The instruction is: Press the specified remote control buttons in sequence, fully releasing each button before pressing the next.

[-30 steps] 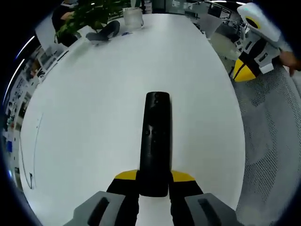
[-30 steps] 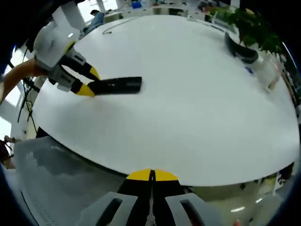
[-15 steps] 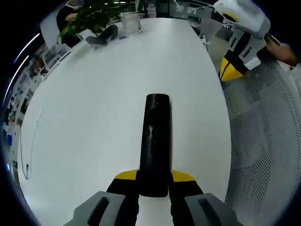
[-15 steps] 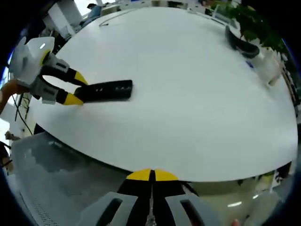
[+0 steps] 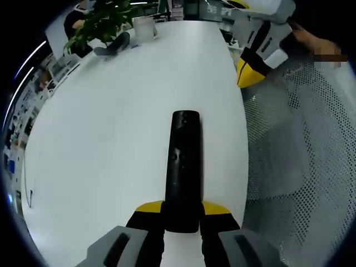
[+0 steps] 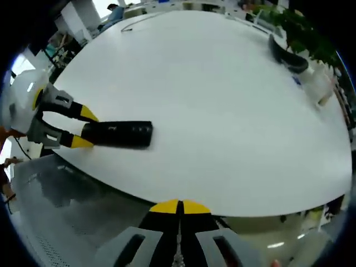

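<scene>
- Black and slim, the remote point(image 5: 184, 167) sits clamped by its near end between the yellow-tipped jaws of your left gripper point(image 5: 182, 213); in the left gripper view it points straight to 12 o'clock over the white table point(image 5: 111, 139).
- On the remote's face you can make out a small round button cluster near its middle, but no brand, label or lettering is readable.
- From the right gripper view, your left gripper point(image 6: 83, 128) shows at 9 o'clock, holding the same remote point(image 6: 118, 134) lying flat, just inside the table point(image 6: 222, 111) edge nearest you.
- Your right gripper point(image 6: 179, 210) has its yellow tips pressed together with nothing between them; it hangs off the table over the near edge, well apart from the remote.
- In the left gripper view that right gripper point(image 5: 248, 72) appears at 1 o'clock, past the table's right edge, above a grey mesh surface point(image 5: 300, 156).
- At the far end of the table, at 11 o'clock in the left gripper view, stand a leafy green plant point(image 5: 103, 22), a pale cup point(image 5: 144, 28) and a dark curved object point(image 5: 111, 44) whose nature you cannot tell.
- The same plant point(image 6: 303, 36) and dark curved object point(image 6: 286, 58) sit at 1 to 2 o'clock in the right gripper view.
</scene>
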Motion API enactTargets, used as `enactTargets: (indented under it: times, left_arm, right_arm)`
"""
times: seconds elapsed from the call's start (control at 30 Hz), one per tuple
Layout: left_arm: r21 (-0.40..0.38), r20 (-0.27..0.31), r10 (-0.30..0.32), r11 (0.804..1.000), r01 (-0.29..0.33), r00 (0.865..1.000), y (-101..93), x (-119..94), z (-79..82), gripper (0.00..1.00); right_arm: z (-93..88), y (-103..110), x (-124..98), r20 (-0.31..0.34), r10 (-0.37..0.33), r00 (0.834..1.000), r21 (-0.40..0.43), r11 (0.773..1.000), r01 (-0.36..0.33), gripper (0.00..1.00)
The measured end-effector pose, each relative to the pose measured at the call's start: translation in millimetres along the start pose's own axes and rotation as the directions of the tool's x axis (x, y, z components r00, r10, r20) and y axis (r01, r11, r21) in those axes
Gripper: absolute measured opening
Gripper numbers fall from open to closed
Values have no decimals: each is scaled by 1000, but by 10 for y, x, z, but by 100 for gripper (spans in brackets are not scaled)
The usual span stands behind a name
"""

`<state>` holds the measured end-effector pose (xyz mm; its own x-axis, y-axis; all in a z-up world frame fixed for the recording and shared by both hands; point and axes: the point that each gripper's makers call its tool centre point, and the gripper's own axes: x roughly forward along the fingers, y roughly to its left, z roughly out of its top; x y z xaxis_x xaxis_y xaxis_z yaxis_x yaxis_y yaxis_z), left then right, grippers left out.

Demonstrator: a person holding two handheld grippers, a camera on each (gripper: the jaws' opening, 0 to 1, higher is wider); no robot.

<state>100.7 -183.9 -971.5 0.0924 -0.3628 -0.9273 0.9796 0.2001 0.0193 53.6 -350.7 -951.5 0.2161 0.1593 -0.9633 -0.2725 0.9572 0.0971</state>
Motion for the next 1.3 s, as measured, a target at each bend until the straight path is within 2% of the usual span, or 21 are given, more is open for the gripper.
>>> enactTargets:
  times: [0.3, 0.6, 0.73, 0.93, 1.1, 1.17, 1.3]
  left_arm:
    - [23, -2, -8, 1000, 8, 1000, -245, -12, -18, 23]
    - [10, 20, -12, 1000, 12, 1000, -350, -19, -19, 23]
    - [5, 26, -9, 1000, 9, 1000, -403, -17, -18, 23]
    - [-12, 66, -6, 1000, 7, 998, -457, -22, -20, 23]
    - [-38, 104, 6, 999, -2, 995, -485, -26, -5, 23]
    - [-43, 118, 11, 999, -6, 993, -496, -27, 1, 23]
    - [-34, 137, 10, 999, -5, 990, -527, -27, 10, 23]
  right_arm:
    - [22, -22, -39, 30, 4, 1000, 11, 1000, -4, 0]
    - [24, 5, -48, 33, 15, 999, 7, 1000, -15, 0]
    - [60, -7, -73, 54, 15, 998, 18, 1000, -16, 0]
    - [61, 5, -57, 48, 17, 999, 13, 1000, -18, 0]
    - [97, 28, -87, 65, 46, 997, 29, 998, -48, 0]
    - [121, 96, -103, 73, 95, 993, 56, 994, -99, 0]
    - [237, 129, -137, 97, 120, 988, 59, 990, -126, 0]
